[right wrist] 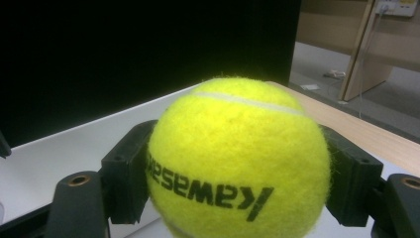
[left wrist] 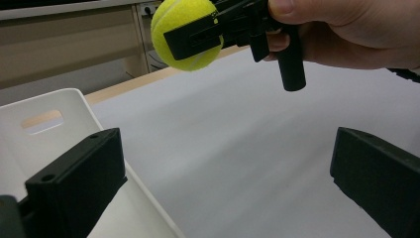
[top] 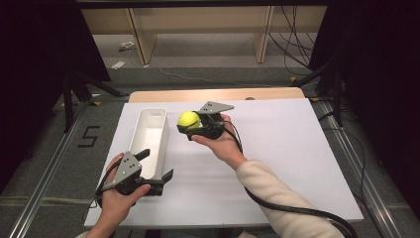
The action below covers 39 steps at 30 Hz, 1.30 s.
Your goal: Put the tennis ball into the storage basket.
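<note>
While clamped on both sides by the jaws of the right gripper (top: 190, 125), yellow tennis ball (top: 188, 119) held in the air above the white table (top: 277, 148), just beside the far end of the long white bin (top: 151, 136). Black lettering upside down on the ball in the right gripper view. Left gripper (top: 157, 164) with jaws wide apart, straddling the bin's near end, nothing between them.

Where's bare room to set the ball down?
Free: the white board right of the right gripper holding the tennis ball, and inside the white bin. Crowded: the bin's near end, where the left gripper sits.
</note>
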Tool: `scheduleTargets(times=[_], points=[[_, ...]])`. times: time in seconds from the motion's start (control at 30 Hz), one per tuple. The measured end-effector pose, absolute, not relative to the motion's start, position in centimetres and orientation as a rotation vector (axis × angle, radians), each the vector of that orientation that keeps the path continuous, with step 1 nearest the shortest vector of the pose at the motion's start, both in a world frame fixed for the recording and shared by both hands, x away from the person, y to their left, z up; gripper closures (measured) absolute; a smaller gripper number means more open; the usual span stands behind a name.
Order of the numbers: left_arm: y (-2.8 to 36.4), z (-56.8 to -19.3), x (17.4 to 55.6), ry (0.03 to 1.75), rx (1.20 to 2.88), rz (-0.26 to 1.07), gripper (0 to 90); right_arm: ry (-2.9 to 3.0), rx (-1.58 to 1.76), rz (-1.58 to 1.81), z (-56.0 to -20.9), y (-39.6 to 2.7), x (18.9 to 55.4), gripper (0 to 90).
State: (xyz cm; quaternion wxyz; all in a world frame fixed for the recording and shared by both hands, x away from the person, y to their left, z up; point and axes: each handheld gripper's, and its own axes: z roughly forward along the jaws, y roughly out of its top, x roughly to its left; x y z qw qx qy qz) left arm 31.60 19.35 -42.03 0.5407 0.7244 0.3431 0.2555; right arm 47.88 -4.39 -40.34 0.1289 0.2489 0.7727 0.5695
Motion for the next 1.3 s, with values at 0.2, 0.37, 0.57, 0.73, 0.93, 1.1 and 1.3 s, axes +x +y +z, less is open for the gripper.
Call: scheduleTargets(times=[0.2, 0.37, 0.57, 0.73, 0.93, 1.1, 1.3], points=[[19.3, -42.0, 31.6, 0.814, 1.723, 0.607, 0.0, 2.253, 0.726, 1.654, -40.3, -4.3, 47.9, 26.3], [19.3, -42.0, 31.6, 0.816, 1.722, 0.607, 0.0, 2.248, 0.721, 1.658, -40.2, -4.1, 47.9, 26.3], [19.3, -42.0, 31.6, 0.815, 1.722, 0.607, 0.0, 2.261, 0.719, 1.652, -40.2, -3.9, 47.9, 26.3], [19.3, -42.0, 31.6, 0.815, 1.722, 0.607, 0.0, 2.259, 0.711, 1.658, -40.3, -3.7, 48.0, 26.3], [19.3, -42.0, 31.6, 0.815, 1.721, 0.607, 0.0, 2.262, 0.707, 1.654, -40.2, -3.5, 48.1, 26.3], [19.3, -42.0, 31.6, 0.817, 1.720, 0.607, 0.0, 2.266, 0.708, 1.657, -40.2, -3.3, 48.1, 26.3], [19.3, -42.0, 31.6, 0.817, 1.719, 0.608, 0.0, 2.271, 0.698, 1.658, -40.2, -2.9, 48.0, 26.3]])
